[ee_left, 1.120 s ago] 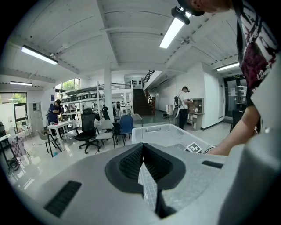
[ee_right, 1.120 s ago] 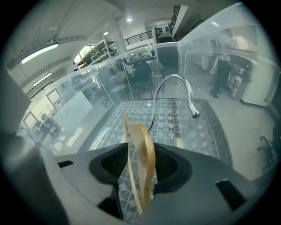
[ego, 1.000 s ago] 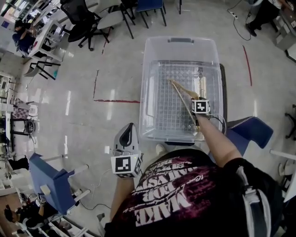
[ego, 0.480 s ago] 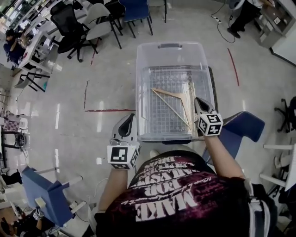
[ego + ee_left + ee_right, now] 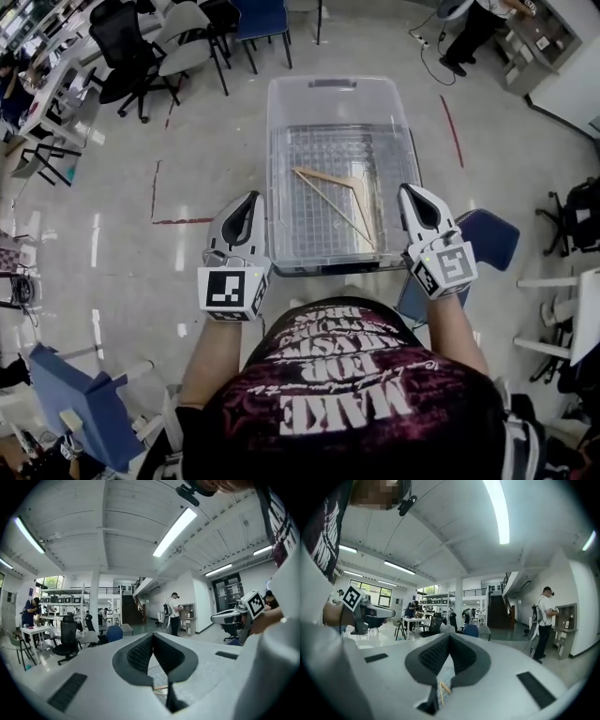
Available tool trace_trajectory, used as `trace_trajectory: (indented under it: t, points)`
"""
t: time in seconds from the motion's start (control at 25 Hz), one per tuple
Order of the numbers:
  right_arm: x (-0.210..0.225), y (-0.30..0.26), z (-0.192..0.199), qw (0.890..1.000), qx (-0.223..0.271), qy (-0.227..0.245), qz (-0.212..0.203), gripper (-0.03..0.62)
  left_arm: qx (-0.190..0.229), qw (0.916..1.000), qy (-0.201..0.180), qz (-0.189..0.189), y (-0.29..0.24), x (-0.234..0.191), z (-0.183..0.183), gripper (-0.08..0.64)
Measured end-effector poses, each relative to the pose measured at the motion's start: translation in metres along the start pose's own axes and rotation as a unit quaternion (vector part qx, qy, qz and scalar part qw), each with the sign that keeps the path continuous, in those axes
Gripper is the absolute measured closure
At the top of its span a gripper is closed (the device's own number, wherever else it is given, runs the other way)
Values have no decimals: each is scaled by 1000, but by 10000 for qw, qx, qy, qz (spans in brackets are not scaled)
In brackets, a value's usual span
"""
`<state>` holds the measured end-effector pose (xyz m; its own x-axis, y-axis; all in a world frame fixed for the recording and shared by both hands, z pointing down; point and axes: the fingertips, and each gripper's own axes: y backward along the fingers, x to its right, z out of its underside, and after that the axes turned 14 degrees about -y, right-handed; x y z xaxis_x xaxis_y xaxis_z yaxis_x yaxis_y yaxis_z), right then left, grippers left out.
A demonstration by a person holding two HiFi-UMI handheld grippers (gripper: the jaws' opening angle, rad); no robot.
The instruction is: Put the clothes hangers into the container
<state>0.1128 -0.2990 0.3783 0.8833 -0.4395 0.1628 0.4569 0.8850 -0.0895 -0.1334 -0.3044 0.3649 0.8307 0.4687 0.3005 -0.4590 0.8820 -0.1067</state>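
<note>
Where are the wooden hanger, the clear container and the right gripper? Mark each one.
wooden hanger (image 5: 328,177): head view, on its upper arm.
clear container (image 5: 273,178): head view, on its left wall.
right gripper (image 5: 411,192): head view, at its shut tips.

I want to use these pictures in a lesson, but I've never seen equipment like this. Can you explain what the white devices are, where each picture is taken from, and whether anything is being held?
There is no robot here. A person holds a hand-operated two-jaw gripper in each hand: the left gripper and the right gripper. The cubes with black squares are part of them. The head view looks down from a camera on the person's head. Each gripper view comes from a camera riding on that gripper, looking along its jaws. On the floor ahead stands a clear plastic container with a wooden clothes hanger lying inside. Both grippers are shut and hold nothing.
</note>
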Motion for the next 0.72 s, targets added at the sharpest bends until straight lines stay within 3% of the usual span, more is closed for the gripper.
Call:
trace_trajectory:
  t: [0.12,0.24,0.48,0.72]
  points:
    - [-17,14,-23,9993,75,357,32,589,183,9997,61,141,6,1,-10,554]
    - [-28,21,-30,9991,48,424,88,589,256,9993,59,269,7,5,-9,554]
    - [-37,30,-20,9973,-278,532,420,589,326,9978,203,546,13,12,1,554]
    - [-47,39,-6,9963,-515,506,477,589,331,9978,196,545,27,9,7,554]
